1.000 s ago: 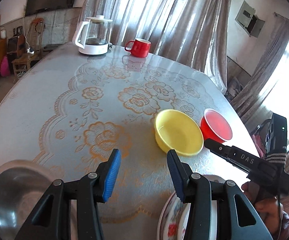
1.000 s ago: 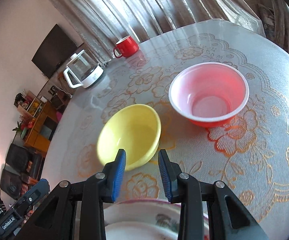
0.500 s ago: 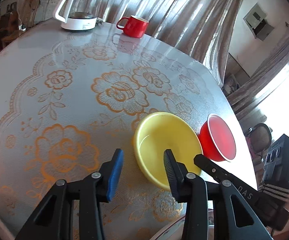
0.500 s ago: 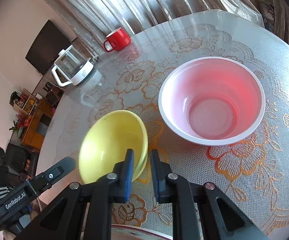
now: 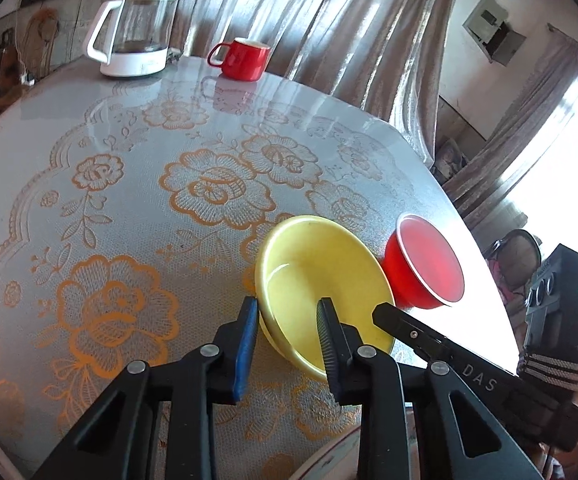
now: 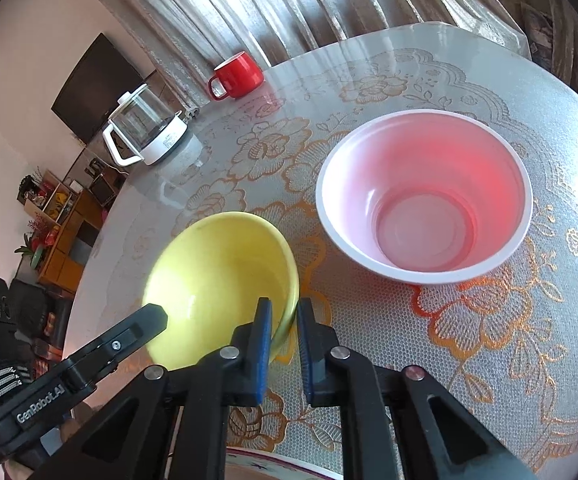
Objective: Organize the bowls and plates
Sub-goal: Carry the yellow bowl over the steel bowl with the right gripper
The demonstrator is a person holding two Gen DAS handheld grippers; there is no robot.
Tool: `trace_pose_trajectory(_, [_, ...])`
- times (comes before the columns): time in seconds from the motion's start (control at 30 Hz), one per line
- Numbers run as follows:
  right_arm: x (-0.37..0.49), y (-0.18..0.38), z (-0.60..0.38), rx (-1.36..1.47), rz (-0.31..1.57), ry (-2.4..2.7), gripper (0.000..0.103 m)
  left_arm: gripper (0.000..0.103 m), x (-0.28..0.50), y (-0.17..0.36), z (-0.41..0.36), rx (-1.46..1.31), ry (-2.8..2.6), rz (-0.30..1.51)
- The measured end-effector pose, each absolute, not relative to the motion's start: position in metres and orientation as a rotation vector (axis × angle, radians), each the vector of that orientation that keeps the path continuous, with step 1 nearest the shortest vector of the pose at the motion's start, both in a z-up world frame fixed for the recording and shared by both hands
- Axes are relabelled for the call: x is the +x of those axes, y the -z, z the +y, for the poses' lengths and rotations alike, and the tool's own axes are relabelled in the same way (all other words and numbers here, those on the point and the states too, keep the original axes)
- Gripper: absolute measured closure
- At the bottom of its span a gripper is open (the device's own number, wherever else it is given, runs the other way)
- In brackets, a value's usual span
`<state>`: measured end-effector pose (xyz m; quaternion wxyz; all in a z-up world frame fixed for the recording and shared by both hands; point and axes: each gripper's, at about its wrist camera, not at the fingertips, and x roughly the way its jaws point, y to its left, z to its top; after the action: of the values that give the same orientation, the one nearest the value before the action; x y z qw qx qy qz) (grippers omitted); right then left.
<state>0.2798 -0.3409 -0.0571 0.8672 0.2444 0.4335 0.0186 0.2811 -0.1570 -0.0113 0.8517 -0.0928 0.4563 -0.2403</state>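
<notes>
A patterned plate (image 6: pixel 273 465) shows only as a sliver cut off at the bottom edge of both views, so its full shape cannot be made out.

The shallow yellow plastic bowl (image 5: pixel 321 284) sits on the bench (image 5: pixel 137 184), a round top under a clear cover with orange lace flowers. The left tool (image 5: pixel 287 320) straddles the bowl's near rim: one blue pad outside the wall, the other over the inside. Its jaws have just been closing to a narrow gap, but whether the pads already press the wall is hard to tell.

The right tool (image 6: pixel 283 318) is clamped tight on the same bowl's rim at the 5 o'clock side, the thin yellow wall between its pads.

The red plastic bowl with a white rim (image 6: pixel 425 196) stands just beside the yellow one, toward 2 o'clock. Only the right wrist view shows its pale interior; the left view shows its red outer wall.

A red mug (image 5: pixel 243 58) and a glass kettle on a white base (image 5: pixel 137 38) stand at the far edge, toward 11 o'clock.
</notes>
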Motion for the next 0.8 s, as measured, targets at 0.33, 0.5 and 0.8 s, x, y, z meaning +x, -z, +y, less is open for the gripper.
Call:
trace_pose_trajectory(0.33, [0.264,0.053,-0.337,0.536,0.89,-0.072,0.092,0.073,0.257,-0.006,-0.145,-0.183,0.502,0.908])
trace_pose_trajectory(0.5, [0.256,0.05,-0.33,0.538,0.882,-0.091,0.092,0.073,0.244,-0.013,-0.136,-0.191,0.5,0.889])
trace_pose_trajectory(0.8, [0.24,0.04,-0.31,0.537,0.863,-0.135,0.092,0.073,0.217,-0.027,-0.113,-0.208,0.499,0.849])
